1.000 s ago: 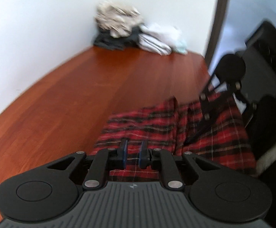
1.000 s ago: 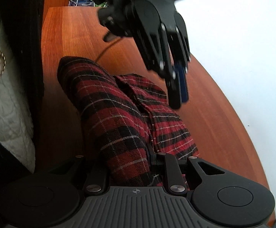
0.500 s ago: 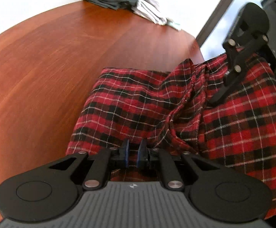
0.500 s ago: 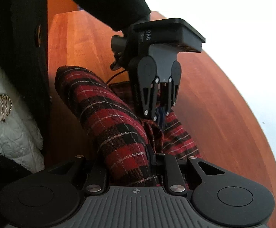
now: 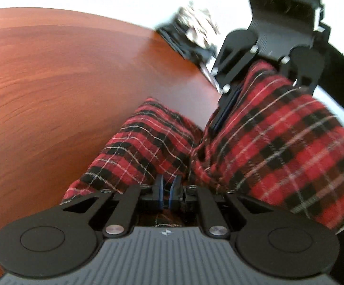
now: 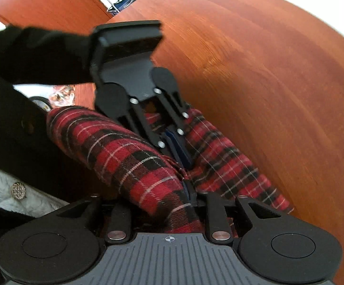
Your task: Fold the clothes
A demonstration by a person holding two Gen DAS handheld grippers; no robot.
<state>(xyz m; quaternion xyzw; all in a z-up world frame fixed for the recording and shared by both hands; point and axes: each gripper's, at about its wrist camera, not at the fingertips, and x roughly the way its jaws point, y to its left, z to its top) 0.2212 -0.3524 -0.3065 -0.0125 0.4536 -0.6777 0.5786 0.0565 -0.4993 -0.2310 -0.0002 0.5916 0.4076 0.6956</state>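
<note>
A red and black plaid garment (image 5: pixel 278 142) lies bunched on the brown wooden table (image 5: pixel 53 83). My left gripper (image 5: pixel 166 188) is low over it, its blue pads nearly together on an edge of the cloth. From the right wrist view the left gripper (image 6: pixel 179 147) digs into the crease between two folds of the plaid garment (image 6: pixel 129 156). My right gripper (image 6: pixel 172 190) has a thick roll of the cloth between its fingers while its jaws open slightly. It hangs above and to the right in the left wrist view, as the right gripper (image 5: pixel 240 111), cloth draped through it.
A pile of folded clothes (image 5: pixel 193 33) sits at the table's far edge by the white wall. A person's black sleeve (image 6: pixel 41 54) and white quilted garment (image 6: pixel 6 190) are at the left. Bare table (image 6: pixel 267 71) stretches to the right.
The two grippers have come close together over the garment. The left gripper has dropped and rolled. The right one has swung across with its fold of cloth, now bunched beside the left.
</note>
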